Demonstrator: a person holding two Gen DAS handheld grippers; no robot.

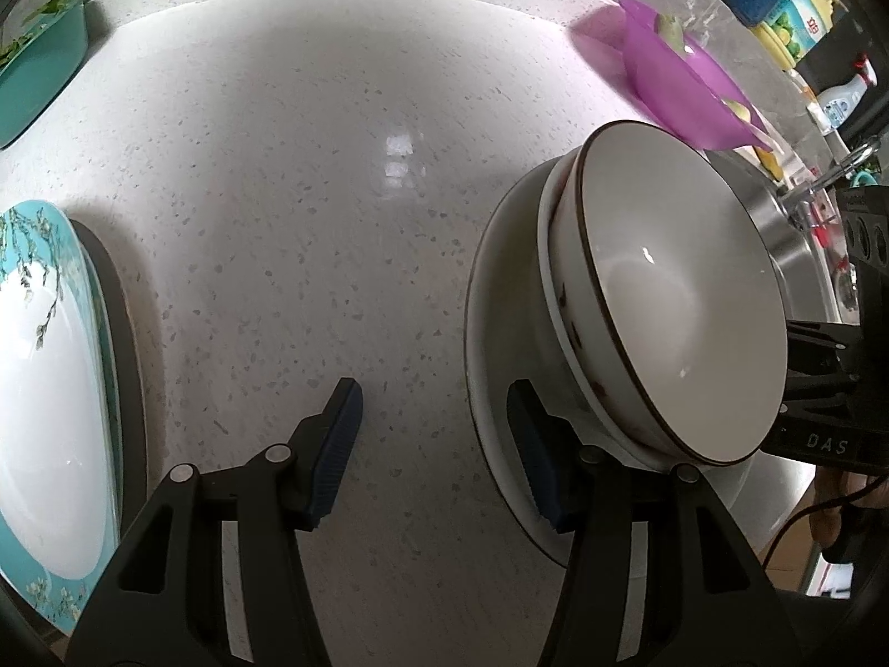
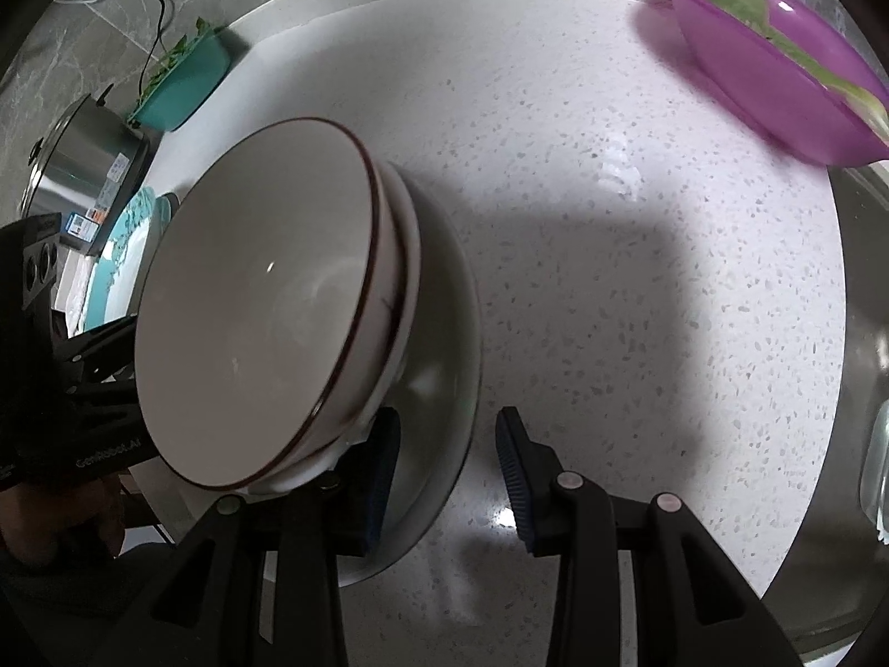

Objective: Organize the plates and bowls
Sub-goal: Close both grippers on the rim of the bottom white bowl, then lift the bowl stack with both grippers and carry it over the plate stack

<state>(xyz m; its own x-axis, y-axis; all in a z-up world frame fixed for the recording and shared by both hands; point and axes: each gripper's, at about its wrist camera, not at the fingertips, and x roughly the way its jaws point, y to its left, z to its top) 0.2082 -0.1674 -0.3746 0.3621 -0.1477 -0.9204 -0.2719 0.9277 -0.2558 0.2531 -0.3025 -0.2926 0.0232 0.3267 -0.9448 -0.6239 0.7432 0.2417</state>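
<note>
Now stacked bowls sit on white plate, mid worktop, toward sink-side edge. Left gripper and right gripper half-open, each straddling plate rim, pads seemingly not pressing. Step: gripping stack. Next: close both, lift level.

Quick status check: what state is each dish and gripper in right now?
Top bowl: empty, nested in a second bowl.
White plate: under the bowls.
Purple bowl: holds green vegetable.
Floral plate: empty.
Left gripper: open, straddling the plate's rim.
Right gripper: open, straddling the rim.
</note>
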